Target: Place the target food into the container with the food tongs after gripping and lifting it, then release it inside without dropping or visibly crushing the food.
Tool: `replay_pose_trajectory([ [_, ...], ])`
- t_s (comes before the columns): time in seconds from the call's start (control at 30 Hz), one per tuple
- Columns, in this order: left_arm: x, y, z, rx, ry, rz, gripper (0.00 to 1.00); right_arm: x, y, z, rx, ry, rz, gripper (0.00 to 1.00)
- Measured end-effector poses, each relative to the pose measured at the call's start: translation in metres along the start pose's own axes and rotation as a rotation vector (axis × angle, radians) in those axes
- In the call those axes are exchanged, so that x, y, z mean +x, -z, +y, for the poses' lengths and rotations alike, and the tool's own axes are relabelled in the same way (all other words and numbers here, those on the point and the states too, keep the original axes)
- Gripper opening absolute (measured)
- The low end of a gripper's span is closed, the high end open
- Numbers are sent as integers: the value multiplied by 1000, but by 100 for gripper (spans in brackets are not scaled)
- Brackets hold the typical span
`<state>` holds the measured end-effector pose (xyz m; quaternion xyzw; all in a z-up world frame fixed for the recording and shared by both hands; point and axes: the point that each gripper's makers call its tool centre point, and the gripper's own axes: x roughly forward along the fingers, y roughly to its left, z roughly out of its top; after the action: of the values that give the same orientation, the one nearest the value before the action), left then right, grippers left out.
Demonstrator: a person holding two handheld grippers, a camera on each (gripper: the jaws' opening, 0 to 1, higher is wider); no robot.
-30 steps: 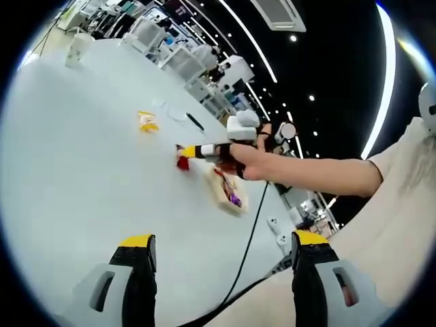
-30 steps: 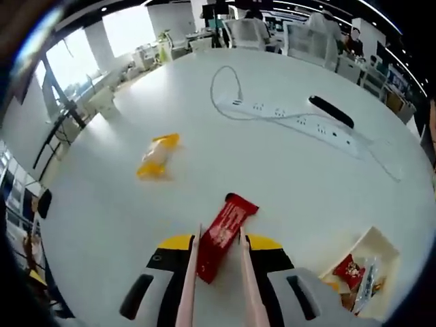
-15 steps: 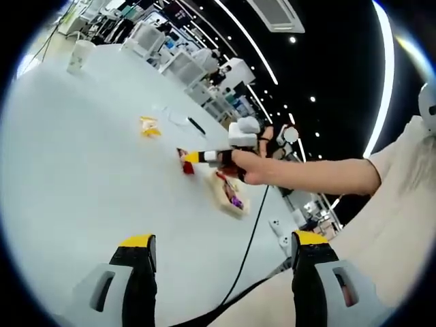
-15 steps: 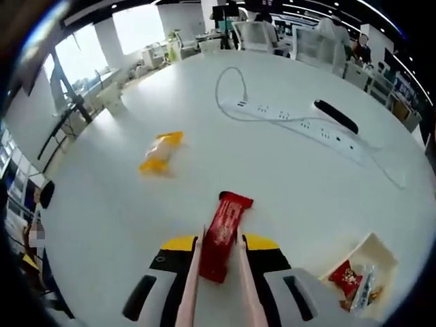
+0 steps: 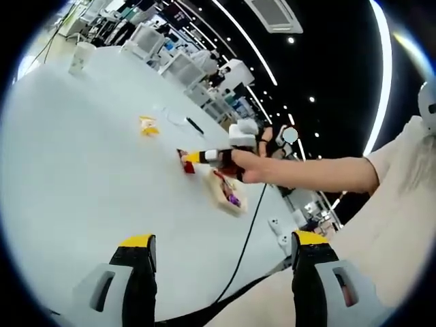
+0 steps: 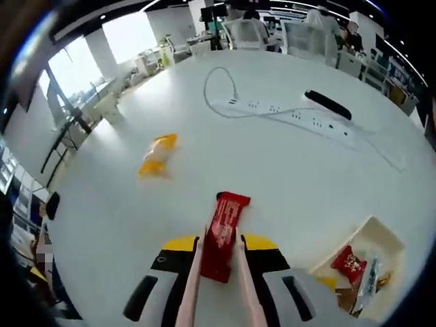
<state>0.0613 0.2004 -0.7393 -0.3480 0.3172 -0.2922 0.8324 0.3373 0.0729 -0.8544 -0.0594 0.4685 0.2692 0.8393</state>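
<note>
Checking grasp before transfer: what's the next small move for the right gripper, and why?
Probably carry it toward the container, low on the right. The tongs in the right gripper already pinch the red snack packet, which looks uncrushed; the container holds other snacks, with room left.

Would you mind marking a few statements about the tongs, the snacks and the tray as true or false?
1. The tongs in the right gripper grip a red snack packet. True.
2. The yellow snack packet lies in the tray. False: it lies on the white table, apart from the tray.
3. The left gripper is open. True.
4. The tray is bare. False: it holds wrapped snacks.
5. A power strip lies on the table. True.
</note>
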Motion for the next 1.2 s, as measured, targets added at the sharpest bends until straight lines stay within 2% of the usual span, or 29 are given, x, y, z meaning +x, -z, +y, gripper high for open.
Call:
replay_pose_trajectory([
  [0.27,-1,-1,-2,19,4,1,81,-14,-9,4,35,-14,-53,23],
  [0.8,-2,6,-12,30,17,7,81,-35,-10,5,63,-37,-100,22],
  [1.2,-5,13,-20,43,34,18,81,-49,-4,9,94,-52,-126,22],
])
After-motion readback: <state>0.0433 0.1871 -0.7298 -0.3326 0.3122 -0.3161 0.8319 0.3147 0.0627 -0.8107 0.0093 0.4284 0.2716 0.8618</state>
